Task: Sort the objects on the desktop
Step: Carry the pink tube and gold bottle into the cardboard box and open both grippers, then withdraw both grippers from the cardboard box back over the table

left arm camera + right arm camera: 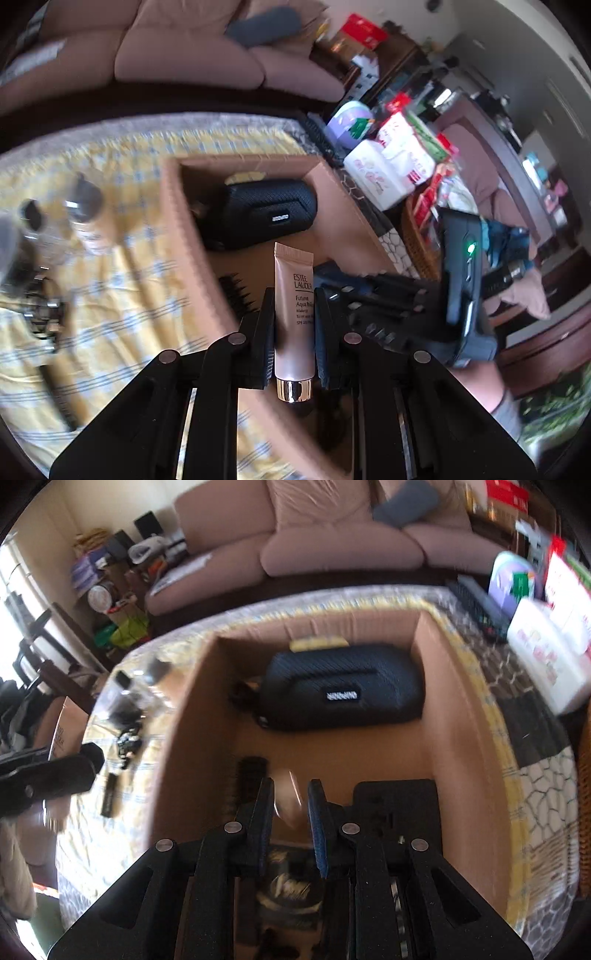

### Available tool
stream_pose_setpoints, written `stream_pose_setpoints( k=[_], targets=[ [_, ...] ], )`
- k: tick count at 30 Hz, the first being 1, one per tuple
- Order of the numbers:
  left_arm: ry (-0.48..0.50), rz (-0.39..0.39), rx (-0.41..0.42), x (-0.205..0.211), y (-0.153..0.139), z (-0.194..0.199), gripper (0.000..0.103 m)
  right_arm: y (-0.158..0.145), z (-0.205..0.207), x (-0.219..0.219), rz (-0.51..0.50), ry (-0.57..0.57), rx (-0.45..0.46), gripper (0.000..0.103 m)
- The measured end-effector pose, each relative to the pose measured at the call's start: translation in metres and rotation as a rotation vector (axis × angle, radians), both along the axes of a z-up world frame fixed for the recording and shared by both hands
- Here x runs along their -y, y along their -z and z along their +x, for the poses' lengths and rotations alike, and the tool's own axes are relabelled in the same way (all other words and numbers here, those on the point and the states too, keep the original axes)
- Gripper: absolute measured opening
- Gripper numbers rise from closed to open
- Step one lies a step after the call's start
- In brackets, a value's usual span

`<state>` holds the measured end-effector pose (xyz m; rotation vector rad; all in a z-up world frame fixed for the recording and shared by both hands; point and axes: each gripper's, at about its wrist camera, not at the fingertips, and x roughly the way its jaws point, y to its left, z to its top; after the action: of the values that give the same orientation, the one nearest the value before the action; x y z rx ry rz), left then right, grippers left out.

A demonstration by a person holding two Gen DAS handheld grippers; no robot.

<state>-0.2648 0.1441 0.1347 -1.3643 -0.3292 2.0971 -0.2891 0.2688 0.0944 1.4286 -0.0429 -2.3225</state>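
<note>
My left gripper [293, 314] is shut on a pink Estee Lauder makeup tube [294, 321] with a gold cap, held over the near left wall of an open cardboard box [177, 206]. The box holds a black zip case [258, 212] and a black comb [236, 291]. My right gripper [290, 797] hovers over the same box [461, 709]; its jaws stand a little apart, and a blurred pink object [288, 799] shows between them. The case [343, 694] and comb [247, 779] lie below. The right gripper also shows in the left wrist view [369, 295].
The box stands on a yellow checked cloth [110, 280]. Small bottles and dark items [55, 229] lie left of the box. Tissue packs and snack bags [388, 170] crowd the right edge. A pink sofa [332, 535] stands behind the table.
</note>
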Motion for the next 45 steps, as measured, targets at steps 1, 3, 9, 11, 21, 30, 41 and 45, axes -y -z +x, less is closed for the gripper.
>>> stream_pose_setpoints(
  k=[1, 3, 9, 11, 21, 30, 41, 45],
  targets=[
    [-0.008, -0.001, 0.022, -0.009, 0.007, -0.009, 0.017, 0.004, -0.003, -0.002, -0.002, 0.004, 0.01, 0.018],
    [-0.018, -0.008, 0.049, -0.02, 0.02, -0.02, 0.017, 0.012, -0.008, -0.007, -0.01, 0.007, 0.019, 0.018],
    [-0.021, -0.057, 0.089, -0.049, 0.049, -0.036, 0.017, -0.002, 0.004, -0.026, -0.061, 0.006, -0.018, 0.021],
    [-0.013, -0.067, 0.111, -0.06, 0.056, -0.037, 0.016, -0.01, 0.009, -0.03, -0.072, 0.006, -0.033, 0.021],
    [-0.07, -0.107, 0.128, -0.066, 0.061, -0.027, 0.033, -0.023, 0.032, -0.047, -0.052, 0.015, -0.054, 0.027],
    [-0.09, -0.119, -0.037, 0.003, -0.007, 0.018, 0.063, -0.048, 0.062, -0.038, -0.066, 0.017, -0.084, 0.044],
    [-0.206, -0.179, -0.153, 0.132, -0.037, 0.09, 0.103, -0.083, 0.114, 0.032, -0.09, -0.056, -0.143, 0.089],
    [-0.223, -0.209, -0.129, 0.164, -0.024, 0.109, 0.103, -0.087, 0.13, 0.056, -0.158, -0.08, -0.14, 0.091]
  ],
)
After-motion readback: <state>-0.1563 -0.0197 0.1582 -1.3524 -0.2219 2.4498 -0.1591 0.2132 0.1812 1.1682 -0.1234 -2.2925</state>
